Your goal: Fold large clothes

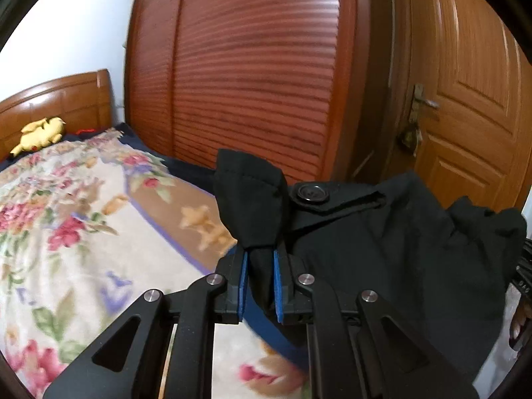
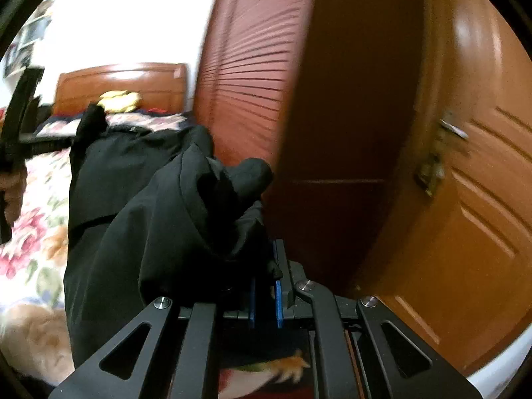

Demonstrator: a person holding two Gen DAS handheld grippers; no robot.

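Observation:
A large black coat [image 1: 382, 249] with a big black button [image 1: 311, 193] is held up above the bed between both grippers. My left gripper [image 1: 261, 256] is shut on a bunched corner of it, the cloth sticking up past the blue pads [image 1: 278, 286]. In the right wrist view the same coat [image 2: 139, 199] hangs to the left and down, and my right gripper [image 2: 266, 266] is shut on a thick fold of it that hides most of the fingers. The left gripper's frame [image 2: 16, 123] shows at the far left of that view.
The bed carries a floral blanket [image 1: 83, 216] and a yellow plush toy [image 1: 40, 133] by the wooden headboard [image 1: 60, 96]. A louvred red-brown wardrobe [image 1: 249, 66] stands behind the bed, with a wooden door [image 1: 465, 116] to its right.

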